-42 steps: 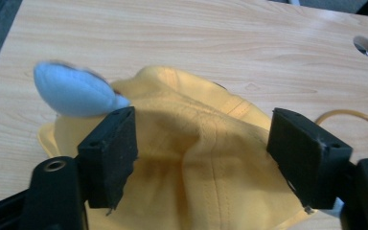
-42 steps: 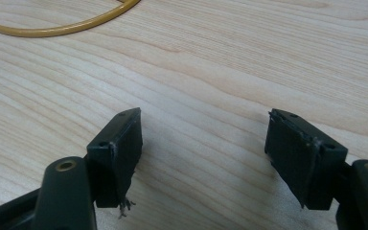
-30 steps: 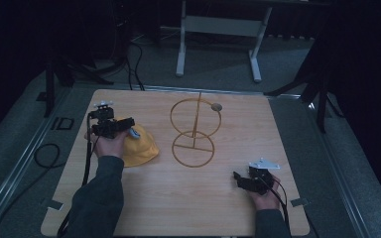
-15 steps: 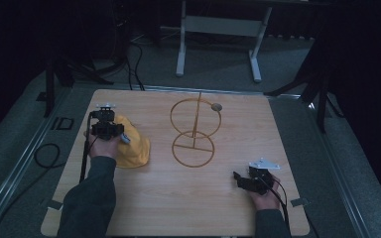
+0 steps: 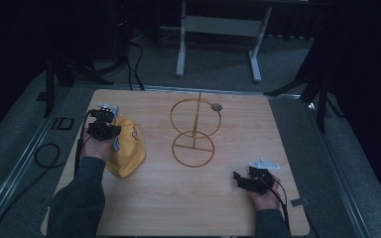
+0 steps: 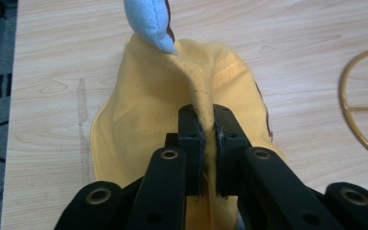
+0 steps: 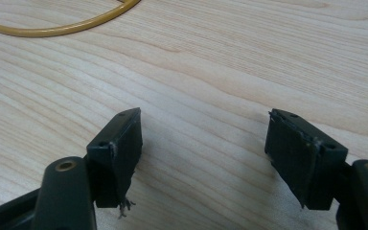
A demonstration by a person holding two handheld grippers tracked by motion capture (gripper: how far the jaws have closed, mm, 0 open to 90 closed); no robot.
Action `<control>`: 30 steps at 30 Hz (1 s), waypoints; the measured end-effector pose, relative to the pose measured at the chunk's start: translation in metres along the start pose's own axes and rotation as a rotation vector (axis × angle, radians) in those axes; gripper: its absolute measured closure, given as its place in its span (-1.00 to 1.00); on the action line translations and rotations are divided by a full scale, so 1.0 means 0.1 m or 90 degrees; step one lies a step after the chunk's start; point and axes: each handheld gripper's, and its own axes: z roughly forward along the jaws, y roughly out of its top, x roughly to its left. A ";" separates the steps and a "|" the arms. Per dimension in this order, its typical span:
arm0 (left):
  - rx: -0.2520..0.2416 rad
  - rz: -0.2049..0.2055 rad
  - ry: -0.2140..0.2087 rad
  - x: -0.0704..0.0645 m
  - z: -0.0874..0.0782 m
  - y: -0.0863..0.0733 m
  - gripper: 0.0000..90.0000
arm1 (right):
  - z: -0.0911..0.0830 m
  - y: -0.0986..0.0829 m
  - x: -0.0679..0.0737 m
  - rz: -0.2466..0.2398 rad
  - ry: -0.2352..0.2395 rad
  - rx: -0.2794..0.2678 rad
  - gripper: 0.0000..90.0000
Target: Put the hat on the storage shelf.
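From your high view the scene is dim: the surroundings sink into near-black, and the table is the one moderately lit surface, evenly and without glare. Shadows there are faint. That picture is soft and slightly grainy, so small details blur. Your two gripper views are much brighter, with clear wood grain and soft diffuse light. In them, the black jaws nearest the lens look a little soft, and only weak shadows fall beneath them.
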 end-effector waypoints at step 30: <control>-0.036 0.128 -0.095 -0.07 -0.48 0.35 0.88 | 0.00 0.00 0.00 0.000 0.000 0.000 -0.37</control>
